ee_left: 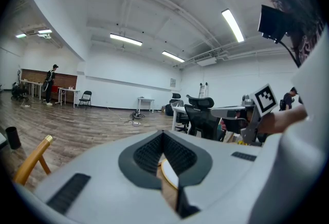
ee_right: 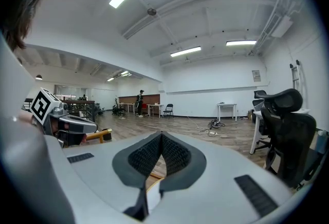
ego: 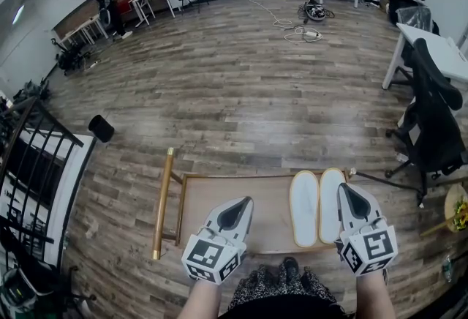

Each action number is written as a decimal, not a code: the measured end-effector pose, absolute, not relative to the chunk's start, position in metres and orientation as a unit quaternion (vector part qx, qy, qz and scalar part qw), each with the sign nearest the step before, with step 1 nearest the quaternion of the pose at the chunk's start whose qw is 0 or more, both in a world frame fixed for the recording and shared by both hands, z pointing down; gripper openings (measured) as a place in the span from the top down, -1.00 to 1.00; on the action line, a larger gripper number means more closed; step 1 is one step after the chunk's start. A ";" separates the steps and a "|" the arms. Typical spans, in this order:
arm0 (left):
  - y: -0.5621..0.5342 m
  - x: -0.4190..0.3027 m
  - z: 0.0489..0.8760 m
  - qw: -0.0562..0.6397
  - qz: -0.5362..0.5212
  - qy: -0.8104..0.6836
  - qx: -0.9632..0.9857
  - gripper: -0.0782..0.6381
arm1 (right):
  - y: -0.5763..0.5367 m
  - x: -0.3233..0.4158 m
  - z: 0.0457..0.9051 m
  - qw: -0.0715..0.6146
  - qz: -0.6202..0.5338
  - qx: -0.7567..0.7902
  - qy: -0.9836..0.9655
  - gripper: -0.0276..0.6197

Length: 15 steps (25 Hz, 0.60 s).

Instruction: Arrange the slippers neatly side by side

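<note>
Two white slippers with tan edging, one (ego: pixel 303 208) and the other (ego: pixel 330 204), lie soles up, side by side and touching, on the right part of a low wooden table (ego: pixel 267 197). My left gripper (ego: pixel 243 202) hovers over the table's middle, left of the pair, shut and holding nothing. Just right of the pair, my right gripper (ego: pixel 346 188) is also shut and holds nothing. In the left gripper view the shut gripper (ee_left: pixel 163 135) shows a sliver of slipper (ee_left: pixel 169 174) below it. The right gripper view shows that gripper (ee_right: pixel 161 138) closed too.
A wooden rail (ego: pixel 162 200) runs along the table's left side. A black office chair (ego: pixel 431 120) and a white desk (ego: pixel 439 47) stand to the right. A black railing (ego: pixel 29 156) and a black cylinder (ego: pixel 102 128) are at the left. Cables (ego: pixel 300 28) lie far off.
</note>
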<state>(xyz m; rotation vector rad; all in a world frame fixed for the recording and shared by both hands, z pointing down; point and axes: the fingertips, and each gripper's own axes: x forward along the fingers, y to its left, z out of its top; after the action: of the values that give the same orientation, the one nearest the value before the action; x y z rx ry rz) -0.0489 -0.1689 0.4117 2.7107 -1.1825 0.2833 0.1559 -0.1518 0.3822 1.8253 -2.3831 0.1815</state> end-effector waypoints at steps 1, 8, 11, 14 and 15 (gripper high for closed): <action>-0.169 -0.049 0.411 0.085 0.095 -0.397 0.909 0.80 | -0.152 0.156 0.382 0.067 0.060 0.605 -0.791 0.91; -0.169 -0.049 0.411 0.084 0.092 -0.399 0.908 0.80 | -0.153 0.157 0.381 0.063 0.063 0.606 -0.790 0.91; -0.170 -0.049 0.411 0.084 0.092 -0.400 0.908 0.80 | -0.153 0.156 0.380 0.063 0.062 0.607 -0.790 0.91; -0.170 -0.049 0.411 0.084 0.091 -0.399 0.908 0.80 | -0.154 0.156 0.381 0.063 0.062 0.609 -0.789 0.91; -0.170 -0.049 0.411 0.084 0.091 -0.399 0.908 0.80 | -0.154 0.157 0.382 0.063 0.063 0.609 -0.788 0.91</action>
<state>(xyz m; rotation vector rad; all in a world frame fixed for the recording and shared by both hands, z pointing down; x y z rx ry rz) -0.0493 -0.1703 0.4112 2.7108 -1.1915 0.2703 0.1565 -0.1536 0.3819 1.8403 -2.3814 0.1890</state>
